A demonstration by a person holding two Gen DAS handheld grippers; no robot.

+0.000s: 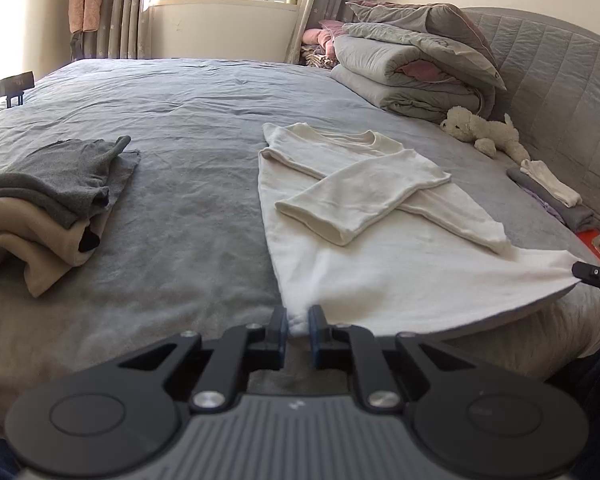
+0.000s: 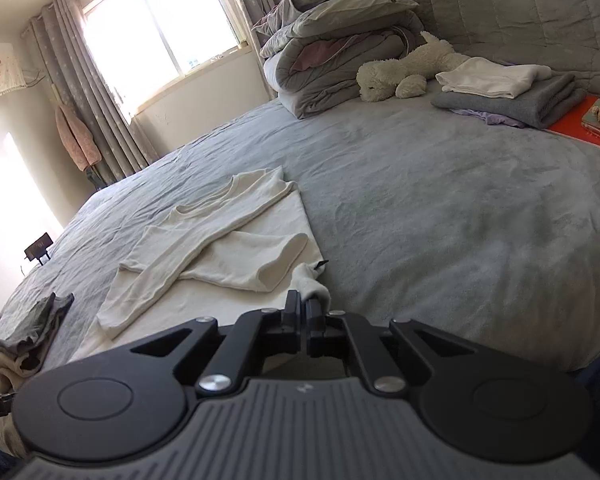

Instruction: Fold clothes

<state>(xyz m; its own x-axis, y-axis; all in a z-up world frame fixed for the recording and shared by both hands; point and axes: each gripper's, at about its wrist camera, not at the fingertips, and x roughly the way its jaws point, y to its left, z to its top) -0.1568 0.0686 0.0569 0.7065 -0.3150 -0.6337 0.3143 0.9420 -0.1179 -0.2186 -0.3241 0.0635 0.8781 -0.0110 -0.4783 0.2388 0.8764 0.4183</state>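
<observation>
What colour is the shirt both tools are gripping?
Cream white shirt, clearest in the left wrist view.

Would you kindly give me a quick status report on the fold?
Left gripper and right gripper each shut on a hem corner of the cream long-sleeved knit top. Sleeves already crossed over chest. Grey bedsheet ahead, nothing in the way.

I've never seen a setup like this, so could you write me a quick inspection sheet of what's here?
Surface: grey bed sheet, wrinkled.
Job's things: white long-sleeved top, sleeves crossed over the chest.
Clutter: unfolded pile; folded stack; plush dog; rolled duvets; orange box.
Grippers: left gripper and right gripper each pinch a hem corner.
Cables: nothing seen.
Surroundings: window, curtains, padded headboard.
</observation>
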